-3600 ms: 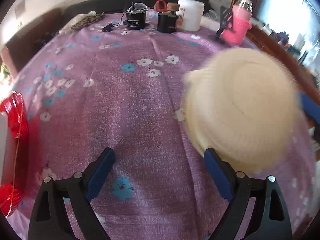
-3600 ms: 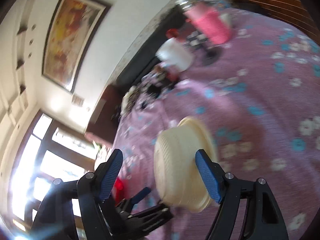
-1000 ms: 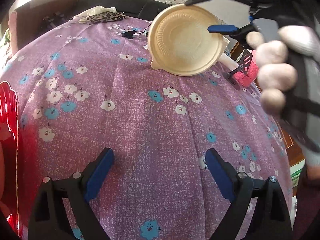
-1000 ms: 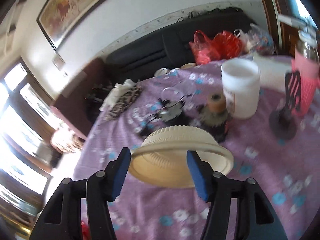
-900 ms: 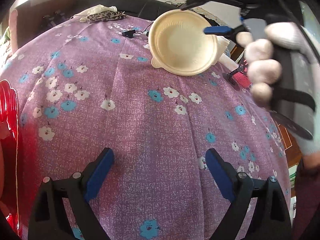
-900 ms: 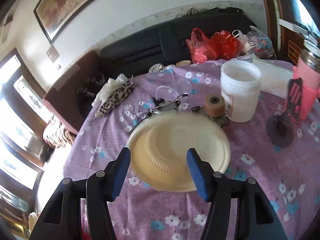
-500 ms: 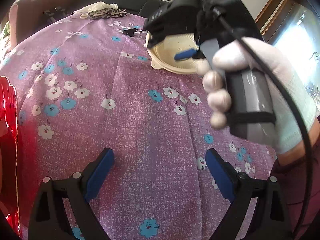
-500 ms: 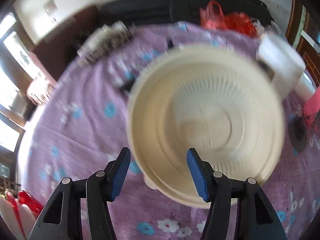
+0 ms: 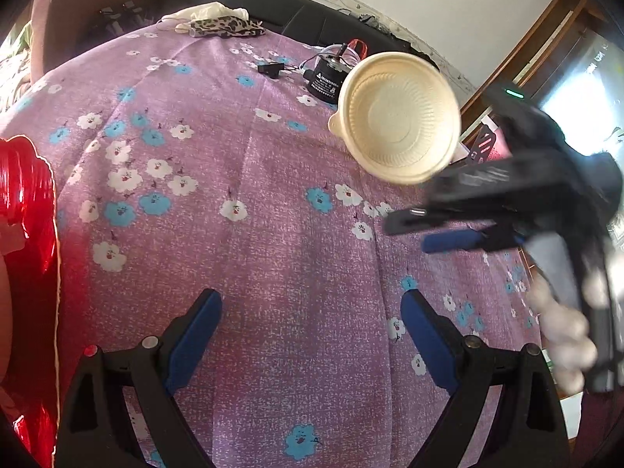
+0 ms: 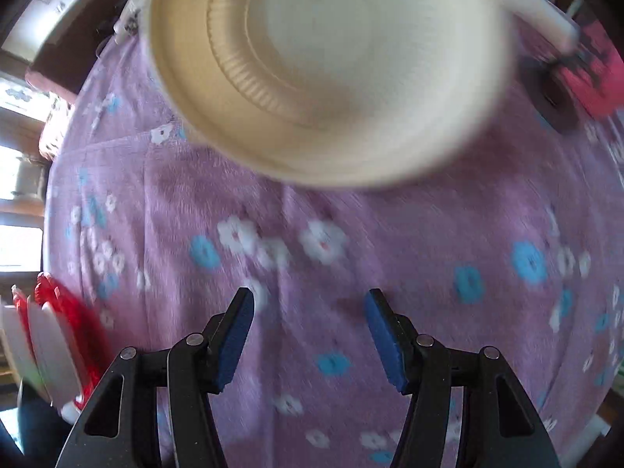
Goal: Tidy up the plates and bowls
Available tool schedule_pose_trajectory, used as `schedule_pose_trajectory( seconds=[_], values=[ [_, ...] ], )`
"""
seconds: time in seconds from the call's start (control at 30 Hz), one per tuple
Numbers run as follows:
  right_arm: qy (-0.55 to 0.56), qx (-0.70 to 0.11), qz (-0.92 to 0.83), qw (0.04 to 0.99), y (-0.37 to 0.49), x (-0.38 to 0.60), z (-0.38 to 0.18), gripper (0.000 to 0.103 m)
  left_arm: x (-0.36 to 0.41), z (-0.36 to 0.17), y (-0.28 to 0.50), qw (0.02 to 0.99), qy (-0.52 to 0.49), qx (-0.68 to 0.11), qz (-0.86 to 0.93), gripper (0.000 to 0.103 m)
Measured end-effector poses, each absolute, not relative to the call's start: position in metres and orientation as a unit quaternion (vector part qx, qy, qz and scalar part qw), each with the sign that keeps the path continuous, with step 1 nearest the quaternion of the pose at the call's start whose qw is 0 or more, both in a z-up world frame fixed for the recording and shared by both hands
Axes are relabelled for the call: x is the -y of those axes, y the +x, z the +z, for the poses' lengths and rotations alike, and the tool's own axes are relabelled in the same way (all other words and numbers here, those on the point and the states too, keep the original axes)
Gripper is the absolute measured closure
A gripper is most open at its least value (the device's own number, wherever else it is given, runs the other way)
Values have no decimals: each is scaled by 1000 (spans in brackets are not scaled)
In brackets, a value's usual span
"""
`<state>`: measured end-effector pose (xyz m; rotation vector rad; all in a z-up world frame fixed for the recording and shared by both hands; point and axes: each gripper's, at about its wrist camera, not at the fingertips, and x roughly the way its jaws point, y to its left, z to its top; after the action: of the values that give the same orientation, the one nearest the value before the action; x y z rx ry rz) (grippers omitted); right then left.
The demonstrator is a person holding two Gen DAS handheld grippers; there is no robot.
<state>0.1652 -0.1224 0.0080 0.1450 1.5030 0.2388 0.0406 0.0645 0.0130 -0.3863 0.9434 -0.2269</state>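
1. Cream-coloured and ribbed inside, the bowl (image 9: 401, 132) sits upright on the purple flowered cloth (image 9: 241, 179) covering the bench, toward its far side; its hollow holds nothing.
2. Beside the bowl's far rim stands a black cylindrical device (image 9: 327, 78) with a white label, the print too small to read.
3. Red plates (image 10: 74, 323) and white ones stand on edge in a rack at the bench's left margin.
4. A pink bottle (image 10: 596, 74) shows blurred at the far right.
5. The right gripper (image 10: 308, 327) hovers above the cloth just short of the bowl, jaws spread apart with nothing between them.
6. The left gripper (image 9: 312, 335) hangs over the near cloth, jaws released wide, well apart from the bowl.
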Motion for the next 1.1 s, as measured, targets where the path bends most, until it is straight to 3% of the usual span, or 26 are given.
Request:
schedule_pose_trajectory(
  seconds=[0.1, 0.23, 0.3, 0.37, 0.53, 0.67, 0.77, 1.1],
  values=[
    [102, -640, 128, 751, 142, 147, 31, 40, -64, 12, 41, 866, -184, -452, -108, 11],
    [112, -526, 98, 838, 130, 178, 75, 39, -62, 12, 41, 865, -186, -452, -110, 11],
    [136, -467, 62, 872, 133, 194, 86, 29, -61, 14, 40, 868, -184, -449, -108, 11],
    [194, -428, 49, 881, 139, 207, 81, 27, -61, 14, 39, 868, -184, -448, -109, 11],
    [270, -417, 79, 864, 176, 183, 58, 27, -63, 14, 39, 865, -187, -452, -108, 11],
    [245, -421, 73, 870, 197, 154, 56, 27, -62, 14, 41, 864, -189, -453, -112, 11],
    [186, -450, 29, 873, 207, 136, 52, 90, -63, 13, 42, 862, -191, -455, -112, 11],
    [223, -512, 96, 824, 123, 181, 53, 94, -72, 23, 38, 871, -212, -428, -115, 11]
  ],
)
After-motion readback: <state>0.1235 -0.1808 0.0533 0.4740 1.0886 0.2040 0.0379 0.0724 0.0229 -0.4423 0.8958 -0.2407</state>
